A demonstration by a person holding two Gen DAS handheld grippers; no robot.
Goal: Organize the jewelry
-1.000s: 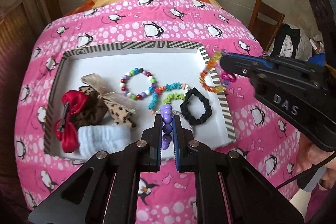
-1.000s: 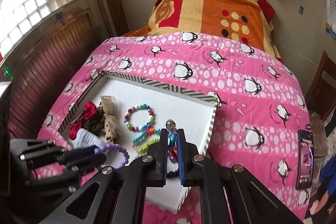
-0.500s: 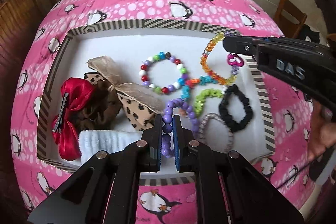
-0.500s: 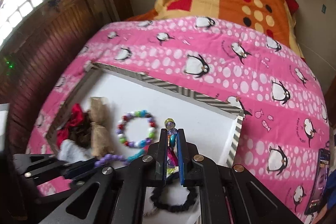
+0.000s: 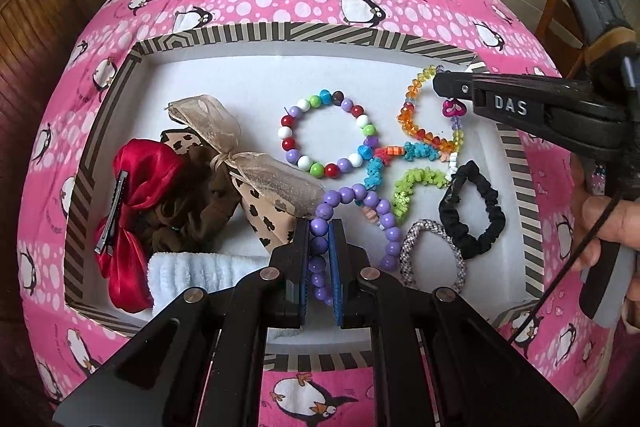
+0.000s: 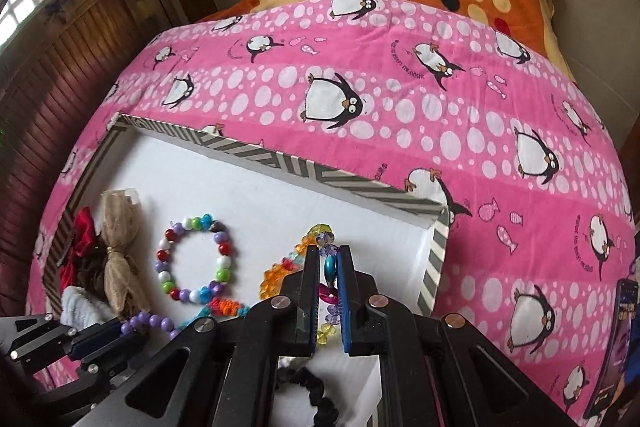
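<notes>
A white tray with a striped rim (image 5: 256, 34) (image 6: 256, 153) lies on a pink penguin bedspread. My left gripper (image 5: 319, 227) is shut on a purple bead bracelet (image 5: 370, 201), which hangs low over the tray's front middle. My right gripper (image 6: 328, 253) (image 5: 438, 83) is shut on an orange crystal bracelet (image 5: 412, 123) (image 6: 276, 273) with a pink heart charm (image 5: 454, 109), over the tray's right side. A multicoloured bead bracelet (image 5: 326, 133) (image 6: 194, 259) lies in the tray's middle.
In the tray: a red bow clip (image 5: 136, 211), a brown scrunchie (image 5: 188, 211), a beige leopard bow (image 5: 240, 163), a white cloth (image 5: 200, 271), blue and green chains (image 5: 416, 183), a black scrunchie (image 5: 472, 211), a grey band (image 5: 432, 255). A phone (image 6: 616, 339) lies at the bed's right.
Both grippers have come lower and further over the tray. The purple bracelet now hangs near the tray floor; the orange bracelet has moved in over the tray's right side.
</notes>
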